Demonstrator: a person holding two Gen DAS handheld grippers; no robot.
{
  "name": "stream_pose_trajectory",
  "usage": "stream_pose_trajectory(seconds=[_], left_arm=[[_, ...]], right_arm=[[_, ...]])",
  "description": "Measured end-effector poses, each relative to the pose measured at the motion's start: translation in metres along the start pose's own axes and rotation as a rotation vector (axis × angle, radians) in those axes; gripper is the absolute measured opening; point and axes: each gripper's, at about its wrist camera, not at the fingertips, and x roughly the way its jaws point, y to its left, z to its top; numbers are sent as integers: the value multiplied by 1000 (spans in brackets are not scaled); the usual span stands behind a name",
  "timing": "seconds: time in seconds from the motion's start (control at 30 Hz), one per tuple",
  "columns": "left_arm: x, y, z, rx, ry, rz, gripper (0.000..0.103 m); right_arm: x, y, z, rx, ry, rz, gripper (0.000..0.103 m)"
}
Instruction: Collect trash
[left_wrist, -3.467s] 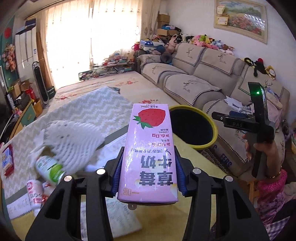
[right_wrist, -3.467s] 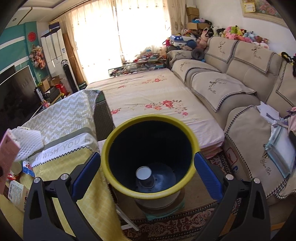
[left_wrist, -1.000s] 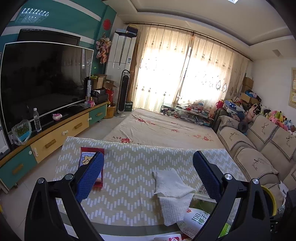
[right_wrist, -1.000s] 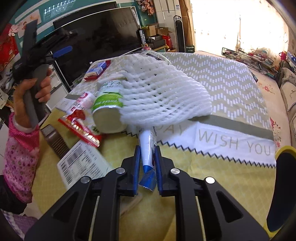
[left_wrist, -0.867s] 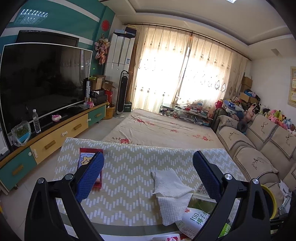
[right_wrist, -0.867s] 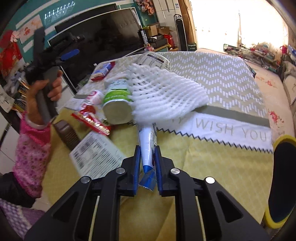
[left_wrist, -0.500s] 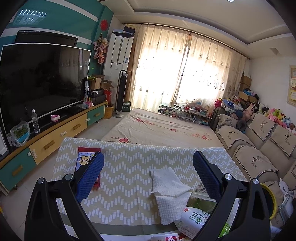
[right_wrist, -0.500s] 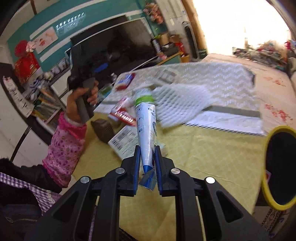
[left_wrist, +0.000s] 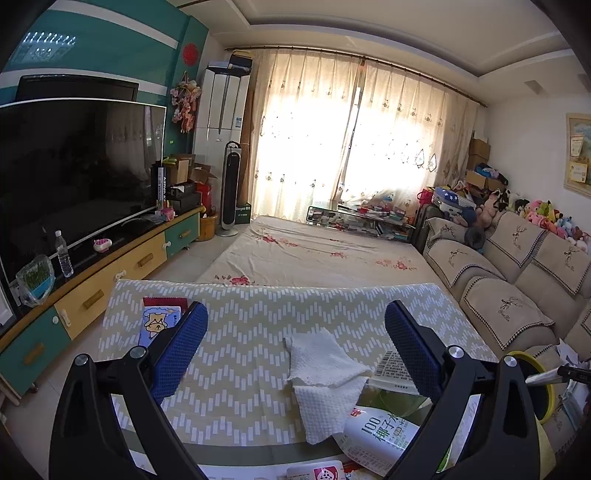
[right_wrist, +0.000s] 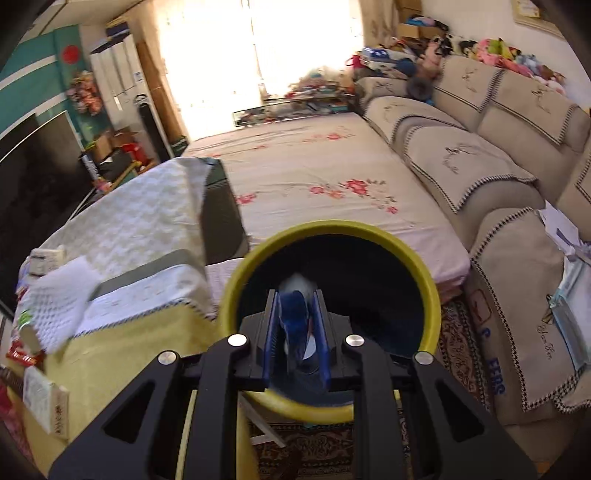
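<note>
My right gripper (right_wrist: 295, 295) hangs over the mouth of the yellow-rimmed dark bin (right_wrist: 236, 280) and points down into it. A blue-and-white tube (right_wrist: 295, 317), blurred, is still between its pads while the jaws are opening. My left gripper (left_wrist: 295, 314) stands open and empty above the chevron-cloth table (left_wrist: 240, 387). Below it lie a white paper towel (left_wrist: 325, 373), a coconut drink bottle (left_wrist: 376, 439) and a snack packet with a bear (left_wrist: 159, 321). The bin rim (left_wrist: 546, 387) shows at the right edge of the left wrist view.
The bin stands on the floor between the table's corner (right_wrist: 129, 350) and the beige sofa (right_wrist: 480, 158). White foam netting (right_wrist: 59, 299) and a small box (right_wrist: 40, 402) lie on the table's near end. A television (left_wrist: 74, 166) stands at the left.
My right gripper has swung away from the table's litter to above the bin, carrying the tube, and now points steeply down. The left gripper has stayed almost still.
</note>
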Motion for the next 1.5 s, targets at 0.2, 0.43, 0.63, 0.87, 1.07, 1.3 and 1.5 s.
stream_pose_trajectory(seconds=[0.2, 0.43, 0.63, 0.87, 1.07, 1.3, 1.5], left_arm=[[1, -1, -1, 12, 10, -4, 95], [2, -8, 1, 19, 42, -6, 95], [-12, -28, 2, 57, 60, -32, 95], [-52, -65, -12, 162, 106, -88, 95], [-73, -93, -51, 234, 251, -168, 95], [-97, -79, -107, 199, 324, -13, 95], [-94, -57, -130, 118, 351, 55, 95]], right_arm=[[23, -10, 3, 35, -30, -97, 45], [14, 2, -7, 15, -36, -55, 55], [2, 3, -16, 15, -36, -29, 56], [-12, -3, -17, 26, -56, -13, 58], [-12, -3, -19, 28, -52, 15, 58], [-11, 1, -21, 21, -48, 41, 59], [-8, 10, -24, 4, -36, 67, 59]])
